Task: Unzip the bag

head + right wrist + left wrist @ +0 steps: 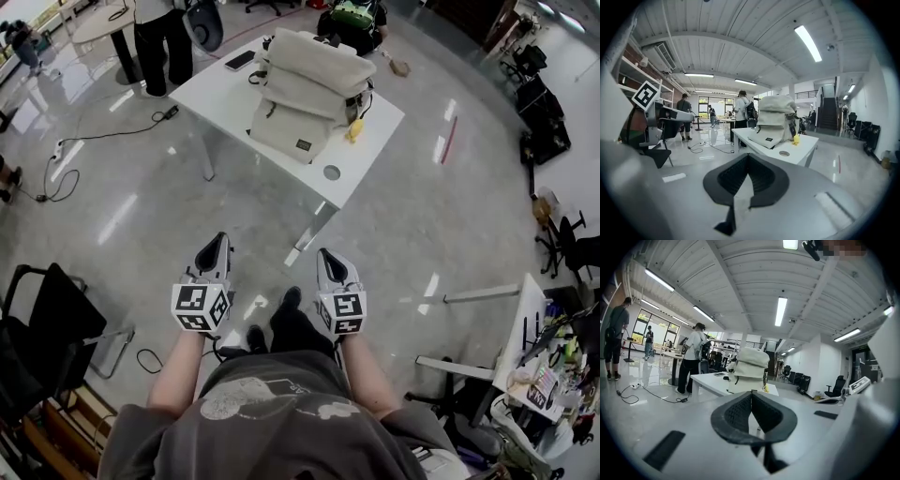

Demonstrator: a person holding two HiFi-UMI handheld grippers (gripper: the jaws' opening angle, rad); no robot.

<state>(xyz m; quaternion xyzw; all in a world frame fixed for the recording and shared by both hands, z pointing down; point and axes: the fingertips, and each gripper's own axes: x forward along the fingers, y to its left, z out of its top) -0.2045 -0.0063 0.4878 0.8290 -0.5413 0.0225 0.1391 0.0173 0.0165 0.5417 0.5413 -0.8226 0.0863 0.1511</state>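
Observation:
A beige backpack [305,89] stands on a white table [220,82] some way ahead of me across the grey floor. It shows small in the left gripper view [749,365] and in the right gripper view [774,119]. My left gripper [221,242] and right gripper [325,255] are held side by side above the floor in front of my body, well short of the table. Both point toward the bag. The left gripper's [751,394] dark pads meet at the tip with nothing between them. The right gripper's [747,157] pads also meet, empty.
A phone [240,60] and a small yellow object [354,129] lie on the table by the bag. One person [159,37] stands at the table's far left, another [352,19] is behind it. Cables [56,169] trail on the floor. A black chair [42,328] is at my left, a cluttered desk [539,375] at right.

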